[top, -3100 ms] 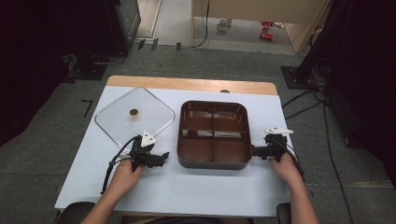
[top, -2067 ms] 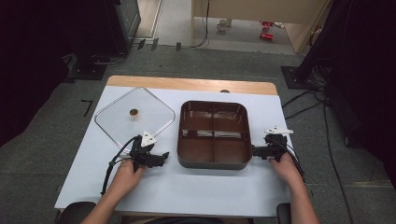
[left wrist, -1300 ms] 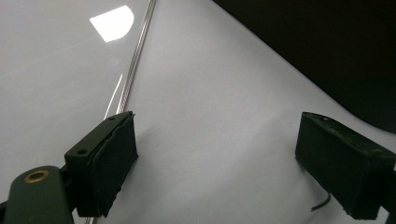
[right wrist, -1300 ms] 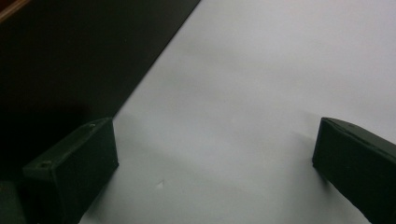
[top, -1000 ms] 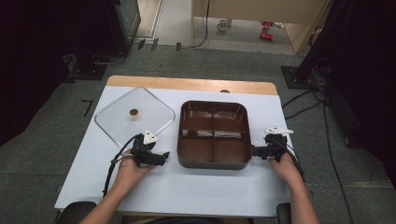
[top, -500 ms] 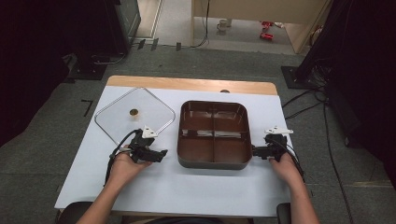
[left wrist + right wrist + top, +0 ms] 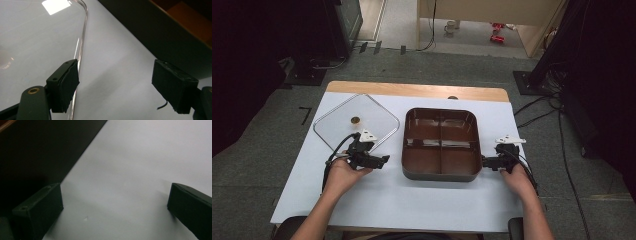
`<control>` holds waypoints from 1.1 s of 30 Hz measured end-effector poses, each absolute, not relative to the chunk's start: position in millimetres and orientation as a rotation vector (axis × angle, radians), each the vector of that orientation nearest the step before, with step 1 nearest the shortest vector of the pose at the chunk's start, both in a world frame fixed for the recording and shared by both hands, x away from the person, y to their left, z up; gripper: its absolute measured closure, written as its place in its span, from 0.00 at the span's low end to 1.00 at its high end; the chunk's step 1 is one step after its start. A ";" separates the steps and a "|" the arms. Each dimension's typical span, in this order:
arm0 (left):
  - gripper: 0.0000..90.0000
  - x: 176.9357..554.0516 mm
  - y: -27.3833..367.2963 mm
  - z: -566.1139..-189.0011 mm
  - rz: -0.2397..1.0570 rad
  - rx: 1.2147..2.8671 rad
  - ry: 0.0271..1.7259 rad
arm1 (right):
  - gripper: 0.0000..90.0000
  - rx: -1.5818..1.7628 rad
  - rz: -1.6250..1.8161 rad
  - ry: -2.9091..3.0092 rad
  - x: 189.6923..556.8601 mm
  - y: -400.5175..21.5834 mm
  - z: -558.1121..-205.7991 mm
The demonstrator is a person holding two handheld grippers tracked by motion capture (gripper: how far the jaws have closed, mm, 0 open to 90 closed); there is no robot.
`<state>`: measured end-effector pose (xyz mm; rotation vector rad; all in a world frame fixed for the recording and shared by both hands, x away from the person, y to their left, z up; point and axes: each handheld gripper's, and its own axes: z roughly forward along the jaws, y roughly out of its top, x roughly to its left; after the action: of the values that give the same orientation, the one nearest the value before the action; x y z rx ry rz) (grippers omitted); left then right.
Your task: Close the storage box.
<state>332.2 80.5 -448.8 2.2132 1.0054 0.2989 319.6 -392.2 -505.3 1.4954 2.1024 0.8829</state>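
A dark brown square tray [image 7: 440, 142] with four compartments sits mid-table. To its left lies a clear glass lid [image 7: 337, 125] with a small brass knob [image 7: 355, 120]. My left gripper [image 7: 381, 161] hovers at the lid's near right corner, pointing at the tray, open with nothing between its jaws. In the left gripper view the left gripper [image 7: 117, 80] has one pad [image 7: 67, 82] over the lid's rim [image 7: 81, 42] and the tray wall [image 7: 160, 37] ahead. My right gripper [image 7: 486, 162] is open beside the tray's near right corner. In the right gripper view the right gripper [image 7: 116, 200] spans bare table.
The white table top [image 7: 412, 200] has a wooden strip [image 7: 412, 90] along its far edge. Cables [image 7: 537, 107] lie on the carpet at the right. Dark equipment stands on the floor at both sides.
My left gripper has lifted a little and drifted away from the near edge, toward the lid. The right gripper, tray and lid have stayed put.
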 end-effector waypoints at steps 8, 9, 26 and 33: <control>0.25 344.4 85.5 -440.5 0.261 2.181 1.016 | 0.00 1.501 0.893 2.103 319.6 -392.9 -505.1; 0.26 344.4 85.5 -440.5 0.261 2.181 1.016 | 0.00 1.501 0.893 2.103 319.6 -392.9 -505.1; 0.28 364.7 89.8 -428.6 0.248 2.174 1.028 | 0.00 1.498 0.886 2.107 320.2 -392.7 -505.1; 0.29 372.2 93.6 -425.7 0.239 2.169 1.022 | 0.00 1.495 0.882 2.109 320.4 -392.6 -505.0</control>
<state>372.2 93.6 -425.7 2.1686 1.0220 0.2391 320.4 -392.6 -505.0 1.4953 2.1088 0.8820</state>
